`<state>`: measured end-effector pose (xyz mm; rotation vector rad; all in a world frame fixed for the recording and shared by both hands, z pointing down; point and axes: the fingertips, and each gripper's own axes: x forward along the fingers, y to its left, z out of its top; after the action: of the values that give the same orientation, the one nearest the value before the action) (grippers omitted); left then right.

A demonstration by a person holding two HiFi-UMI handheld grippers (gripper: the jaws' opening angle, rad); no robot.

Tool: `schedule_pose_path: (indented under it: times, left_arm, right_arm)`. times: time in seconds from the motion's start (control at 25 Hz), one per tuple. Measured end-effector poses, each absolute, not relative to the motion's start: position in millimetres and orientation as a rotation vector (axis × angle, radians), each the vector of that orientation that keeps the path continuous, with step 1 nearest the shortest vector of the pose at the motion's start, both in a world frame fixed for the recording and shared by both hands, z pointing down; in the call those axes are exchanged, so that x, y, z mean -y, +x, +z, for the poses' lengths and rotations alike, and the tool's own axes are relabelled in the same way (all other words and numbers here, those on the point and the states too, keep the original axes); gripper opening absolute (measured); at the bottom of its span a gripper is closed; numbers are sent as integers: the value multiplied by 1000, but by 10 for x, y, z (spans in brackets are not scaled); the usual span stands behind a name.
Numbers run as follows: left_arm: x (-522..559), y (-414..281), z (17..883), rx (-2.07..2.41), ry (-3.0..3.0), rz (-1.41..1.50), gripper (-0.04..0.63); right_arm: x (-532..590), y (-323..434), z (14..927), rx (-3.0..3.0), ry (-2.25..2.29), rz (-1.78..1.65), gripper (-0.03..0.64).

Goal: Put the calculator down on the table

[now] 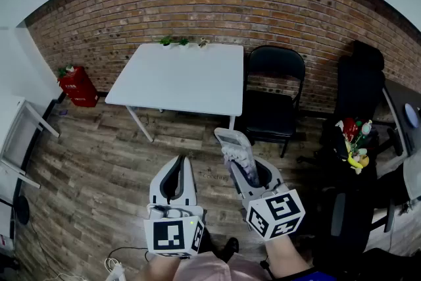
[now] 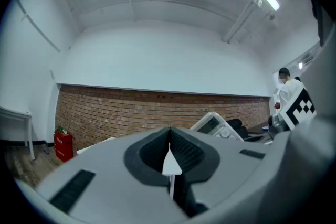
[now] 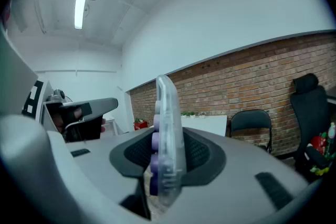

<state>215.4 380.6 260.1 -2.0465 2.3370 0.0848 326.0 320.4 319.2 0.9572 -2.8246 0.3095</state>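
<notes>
My right gripper (image 1: 245, 166) is shut on a pale grey calculator (image 1: 234, 151), which sticks out forward over the wood floor. The right gripper view shows the calculator (image 3: 168, 144) edge-on between the pads, its purple keys facing left. A white table (image 1: 177, 76) stands ahead against the brick wall, well beyond both grippers. My left gripper (image 1: 177, 164) is beside the right one, its jaws shut together with nothing in them. From the left gripper view the calculator (image 2: 215, 125) shows to the right and the table (image 2: 97, 143) low at the left.
A black folding chair (image 1: 273, 92) stands right of the table. Small plants (image 1: 183, 41) line the table's far edge. A red box (image 1: 77, 85) sits by the wall at left, a black office chair (image 1: 358, 85) and colourful toys (image 1: 354, 141) at right.
</notes>
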Motion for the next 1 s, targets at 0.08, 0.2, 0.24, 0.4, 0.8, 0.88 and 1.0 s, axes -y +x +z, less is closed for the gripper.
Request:
schedule_pose_path:
  times: [0.08,0.2,0.24,0.4,0.8,0.88,1.0]
  left_arm:
    - [-3785,2105,2608,-2334,-2046,85,12]
    - [-3745,2009,2614,-2331,-2046,85,12]
    - [-3730,1972,2617,-2330,-2047,85,12]
    - [-3655,1821,2633,-2321,-2055,83,12]
    - [-3551,1260,2641,-2291,-2049,83,12]
    - [-3527,1165,2668,-2296,-2056,82,12]
    - [-3480,1065,2723,-2302,-2057,70,12]
  right_arm:
    - [-3182,3209,3199,2831,955,305,135]
    - [-3143,3118,3211,2826,960,304,135]
    - [-3130,3084,3217,2822,963,304,135]
    - [-3061,2932,3208,2833,972,313,133]
    - [-2869,2439,3105,2861,1022,300,135]
    - [-2831,2347,3097,2858,1022,299,135]
    - [-2768,2242,3120,2849,1016,299,135]
